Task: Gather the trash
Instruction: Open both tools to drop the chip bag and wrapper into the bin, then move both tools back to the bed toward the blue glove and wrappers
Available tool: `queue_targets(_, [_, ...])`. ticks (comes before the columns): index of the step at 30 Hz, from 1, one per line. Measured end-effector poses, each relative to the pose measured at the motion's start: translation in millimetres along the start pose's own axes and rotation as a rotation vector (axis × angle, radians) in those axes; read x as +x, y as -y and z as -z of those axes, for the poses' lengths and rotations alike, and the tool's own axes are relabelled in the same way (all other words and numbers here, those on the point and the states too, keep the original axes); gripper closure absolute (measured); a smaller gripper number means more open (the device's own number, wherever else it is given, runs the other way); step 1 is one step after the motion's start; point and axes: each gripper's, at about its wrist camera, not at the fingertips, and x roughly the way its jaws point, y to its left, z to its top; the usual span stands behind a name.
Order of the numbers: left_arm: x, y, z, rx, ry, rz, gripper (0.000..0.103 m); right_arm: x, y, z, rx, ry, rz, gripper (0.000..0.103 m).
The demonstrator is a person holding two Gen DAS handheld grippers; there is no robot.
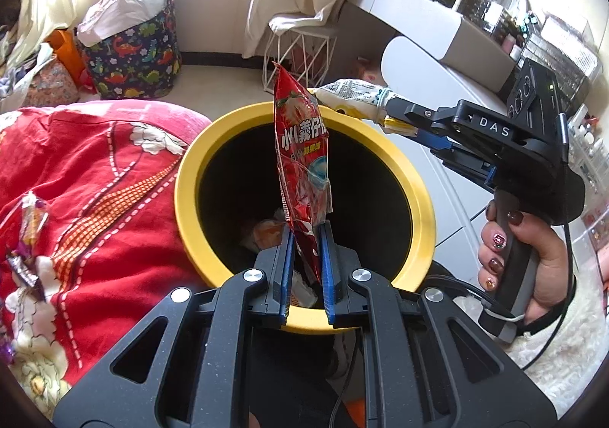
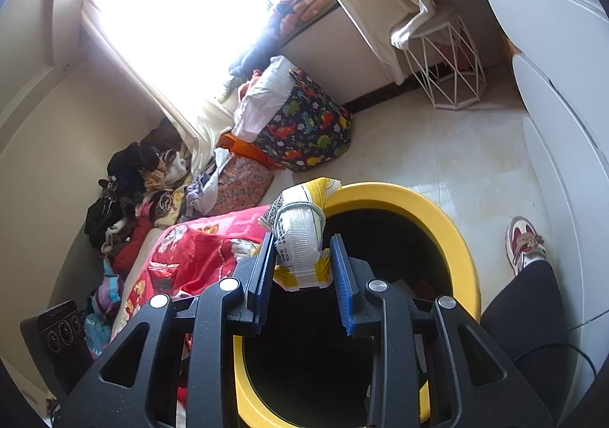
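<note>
A round bin with a yellow rim [image 1: 384, 146] and a dark inside stands on the floor beside the bed. My left gripper [image 1: 306, 234] is shut on the lower end of a red snack wrapper [image 1: 300, 146], which stands up over the bin's mouth. In the same view my right gripper [image 1: 396, 116] reaches in from the right, over the far rim. It is shut on a white and yellow snack bag [image 1: 354, 95] tied with a band. From the right wrist, that bag [image 2: 300, 226] sits between the blue pads [image 2: 344, 272] above the bin rim [image 2: 437, 215]. Some trash lies at the bin's bottom.
A red quilt [image 1: 91, 177] covers the bed left of the bin, with small candy wrappers [image 1: 32, 215] on it. A dinosaur-print bag [image 1: 133, 55] and a white wire stool [image 1: 297, 47] stand on the floor beyond. White furniture [image 1: 430, 66] is to the right. A person's leg and shoe [image 2: 523, 241] are beside the bin.
</note>
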Motion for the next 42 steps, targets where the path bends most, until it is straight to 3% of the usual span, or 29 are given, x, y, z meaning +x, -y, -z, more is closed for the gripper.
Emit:
queue_targets(4, [10, 3, -2, 0.017, -0.017, -0.013, 0.094, 2, 6, 0, 0.03, -0.014, 0.009, 0.068])
queue_targets(6, [17, 3, -3, 0.015, -0.037, -0.022, 0.083, 1, 11, 0, 0.057, -0.01, 0.014, 0.056])
queue_targets(8, [19, -2, -4, 0.0, -0.037, -0.039, 0.054, 0, 14, -1, 0.066, -0.003, 0.017, 0.049])
queue_targets(13, [4, -11, -3, -0.031, 0.022, -0.102, 0.011, -2, 13, -2, 0.048, 0.013, 0.037, 0.042])
queue_targets(18, [-15, -12, -4, -0.025, 0.088, -0.153, 0.011, -2, -1, -2, -0.003, 0.021, 0.045, 0.038])
queue_targets(22, [-27, -12, -4, -0.015, 0.126, -0.18, 0.011, -7, -16, -3, -0.066, 0.05, 0.042, 0.028])
queue_targets(29, [-47, -22, -5, -0.044, 0.173, -0.202, 0.011, -14, -47, -1, -0.182, 0.096, 0.036, 0.019])
queue_targets(42, [-87, -50, -4, -0.112, 0.257, -0.241, 0.011, -12, -89, 9, -0.296, 0.105, 0.013, 0.016])
